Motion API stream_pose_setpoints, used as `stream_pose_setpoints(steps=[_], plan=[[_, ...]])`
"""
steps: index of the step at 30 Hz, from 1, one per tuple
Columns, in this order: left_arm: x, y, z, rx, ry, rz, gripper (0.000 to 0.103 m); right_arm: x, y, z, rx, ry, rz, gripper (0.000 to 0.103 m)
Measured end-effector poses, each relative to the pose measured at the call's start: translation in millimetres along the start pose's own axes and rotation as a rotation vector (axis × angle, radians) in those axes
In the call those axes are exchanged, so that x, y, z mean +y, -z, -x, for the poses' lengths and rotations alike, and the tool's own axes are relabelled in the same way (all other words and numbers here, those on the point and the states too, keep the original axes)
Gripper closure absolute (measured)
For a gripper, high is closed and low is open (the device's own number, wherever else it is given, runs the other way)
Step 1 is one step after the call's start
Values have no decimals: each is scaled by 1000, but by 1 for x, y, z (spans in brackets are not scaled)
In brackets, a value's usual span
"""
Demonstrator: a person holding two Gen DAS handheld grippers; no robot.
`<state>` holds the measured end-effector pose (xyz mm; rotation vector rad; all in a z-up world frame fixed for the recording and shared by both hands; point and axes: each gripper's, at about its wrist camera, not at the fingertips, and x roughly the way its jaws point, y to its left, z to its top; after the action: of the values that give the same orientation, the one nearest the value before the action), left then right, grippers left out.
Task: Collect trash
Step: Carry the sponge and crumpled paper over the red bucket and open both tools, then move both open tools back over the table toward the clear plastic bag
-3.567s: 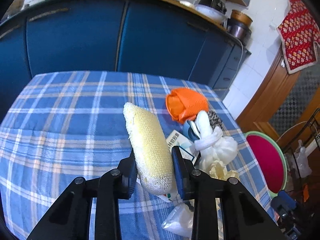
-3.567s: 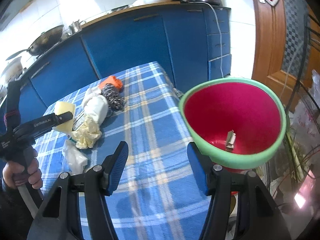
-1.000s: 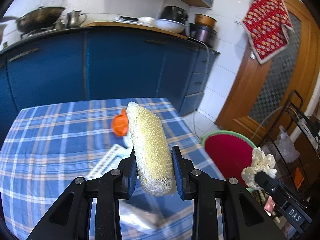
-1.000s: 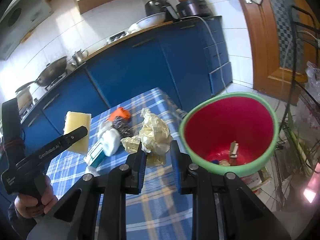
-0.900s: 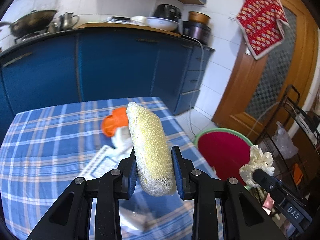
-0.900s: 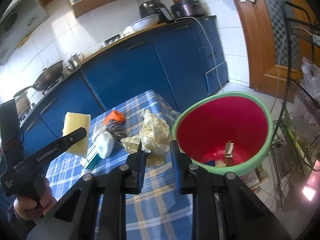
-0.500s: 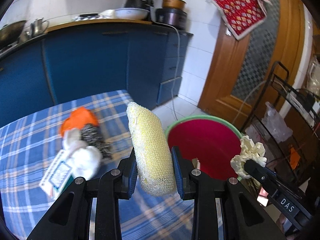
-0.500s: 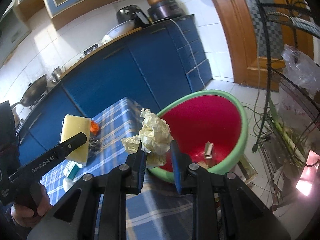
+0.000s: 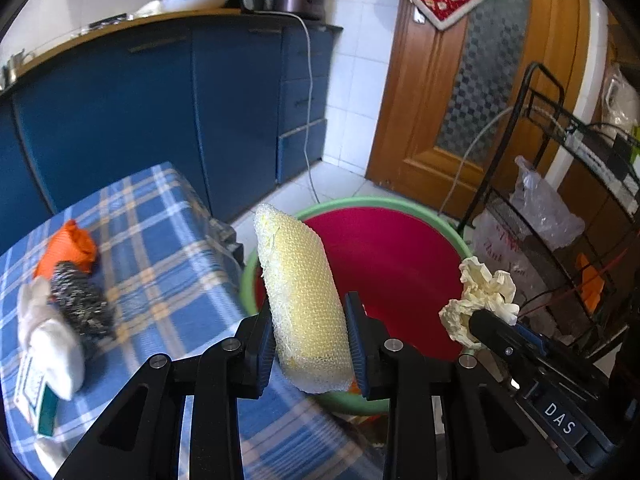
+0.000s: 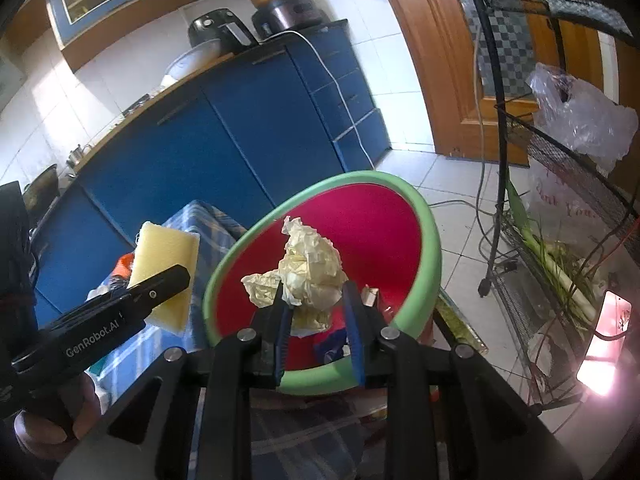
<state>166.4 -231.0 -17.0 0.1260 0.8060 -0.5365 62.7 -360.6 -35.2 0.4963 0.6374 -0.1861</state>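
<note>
My left gripper (image 9: 310, 330) is shut on a yellow sponge (image 9: 302, 300), held at the table's right edge beside the red bin with a green rim (image 9: 400, 264). The sponge also shows in the right wrist view (image 10: 166, 268). My right gripper (image 10: 314, 308) is shut on a crumpled cream paper ball (image 10: 306, 270), held over the bin (image 10: 434, 248). The paper ball shows in the left wrist view (image 9: 482, 298) too. Small scraps (image 10: 370, 296) lie in the bin's bottom.
On the blue checked tablecloth (image 9: 160, 280) lie an orange bag (image 9: 68, 248), a steel scourer (image 9: 82, 306), a white bundle (image 9: 48, 350) and a small box (image 9: 34, 398). A wire rack (image 10: 560, 240) with plastic bags stands right of the bin. Blue cabinets (image 9: 160, 108) behind.
Both grippers have swung right from over the table to the bin, each still holding its item. The right gripper, open 3.6 s ago, now holds the paper ball.
</note>
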Motion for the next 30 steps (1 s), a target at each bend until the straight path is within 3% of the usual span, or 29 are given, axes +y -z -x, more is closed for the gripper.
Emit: stream_pose_setpoints(steps=[6,10,25,30], plan=[[-6,1,-18,28,-4,-15,67,-11,3,-14,15,0,-20,70],[-7,2,-22,34,-22,-15,54,-15,3,-19,16,-9,-36,68],[3,4,-7,28,-64,36,52,-11,4,-13,0,-25,-35,52],[8,6,8,12,-72,53,51,-5,5,-6,-5,-29,-18,52]])
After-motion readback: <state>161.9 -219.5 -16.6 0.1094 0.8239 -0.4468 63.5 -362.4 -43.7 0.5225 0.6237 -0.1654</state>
